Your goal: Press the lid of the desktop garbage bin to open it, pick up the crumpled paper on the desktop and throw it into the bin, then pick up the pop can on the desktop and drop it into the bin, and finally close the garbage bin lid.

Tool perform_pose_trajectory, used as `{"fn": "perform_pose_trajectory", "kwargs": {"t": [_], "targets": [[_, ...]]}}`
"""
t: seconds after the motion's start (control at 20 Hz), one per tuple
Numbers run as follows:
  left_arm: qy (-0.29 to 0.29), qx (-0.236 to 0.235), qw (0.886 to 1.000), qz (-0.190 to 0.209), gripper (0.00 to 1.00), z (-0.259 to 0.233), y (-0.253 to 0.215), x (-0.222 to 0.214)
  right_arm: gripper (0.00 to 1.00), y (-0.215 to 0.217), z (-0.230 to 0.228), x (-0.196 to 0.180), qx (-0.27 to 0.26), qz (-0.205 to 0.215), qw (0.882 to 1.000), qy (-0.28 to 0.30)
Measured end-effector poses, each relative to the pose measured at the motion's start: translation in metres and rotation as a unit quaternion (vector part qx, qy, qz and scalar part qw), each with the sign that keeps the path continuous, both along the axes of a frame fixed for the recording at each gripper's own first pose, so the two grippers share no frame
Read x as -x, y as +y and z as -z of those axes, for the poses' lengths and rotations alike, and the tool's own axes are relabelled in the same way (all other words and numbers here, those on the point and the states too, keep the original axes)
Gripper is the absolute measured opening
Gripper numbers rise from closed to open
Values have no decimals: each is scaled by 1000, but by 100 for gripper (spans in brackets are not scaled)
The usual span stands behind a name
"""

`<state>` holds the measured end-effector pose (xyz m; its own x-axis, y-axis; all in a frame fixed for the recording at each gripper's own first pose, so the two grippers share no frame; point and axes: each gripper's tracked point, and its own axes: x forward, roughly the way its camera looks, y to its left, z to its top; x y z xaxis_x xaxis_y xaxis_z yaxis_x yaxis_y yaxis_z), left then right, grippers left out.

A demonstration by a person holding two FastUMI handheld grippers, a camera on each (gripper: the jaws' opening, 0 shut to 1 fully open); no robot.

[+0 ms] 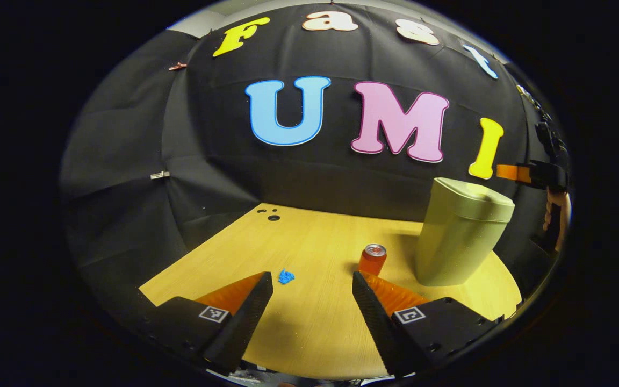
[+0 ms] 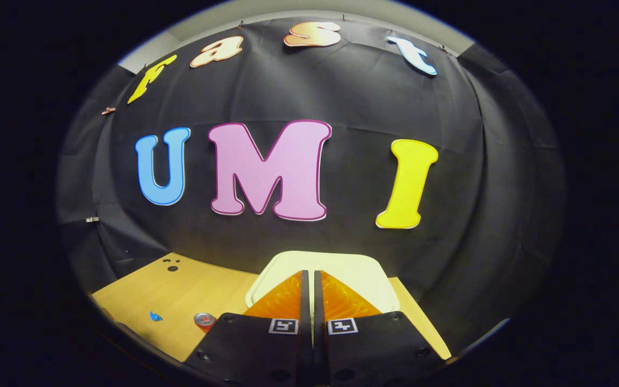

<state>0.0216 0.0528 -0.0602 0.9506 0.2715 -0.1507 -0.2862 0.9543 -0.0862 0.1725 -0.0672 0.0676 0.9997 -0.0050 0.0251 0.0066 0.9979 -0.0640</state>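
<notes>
Over the bin (image 2: 366,269) the right gripper (image 2: 309,275) hangs with its fingers drawn together, empty, their tips above the closed lid (image 2: 342,260); whether they touch it I cannot tell. From the left gripper view, the bin (image 1: 457,242) stands tall on the table (image 1: 309,322), lid (image 1: 476,196) still shut, with the can (image 1: 372,259) just beside its base and the paper (image 1: 286,277) farther off. The left gripper (image 1: 312,282) waits spread wide, holding nothing, low over the table near the can and paper. The press looks like the step in hand, and it could fail if the tips land off the latch, or push sideways: the bin looks tall and light, so a skewed shove may tip it or slide it into the can. A toppled can might roll out of easy reach.
</notes>
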Motion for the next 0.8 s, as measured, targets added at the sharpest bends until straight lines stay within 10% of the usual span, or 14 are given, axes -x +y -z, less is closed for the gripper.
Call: {"fn": "perform_pose_trajectory", "kwargs": {"t": [0.8], "targets": [[19, 0, 998, -57, 96, 7, -26, -17, 6, -8, 44, -28, 12, -22, 999, 39]]}}
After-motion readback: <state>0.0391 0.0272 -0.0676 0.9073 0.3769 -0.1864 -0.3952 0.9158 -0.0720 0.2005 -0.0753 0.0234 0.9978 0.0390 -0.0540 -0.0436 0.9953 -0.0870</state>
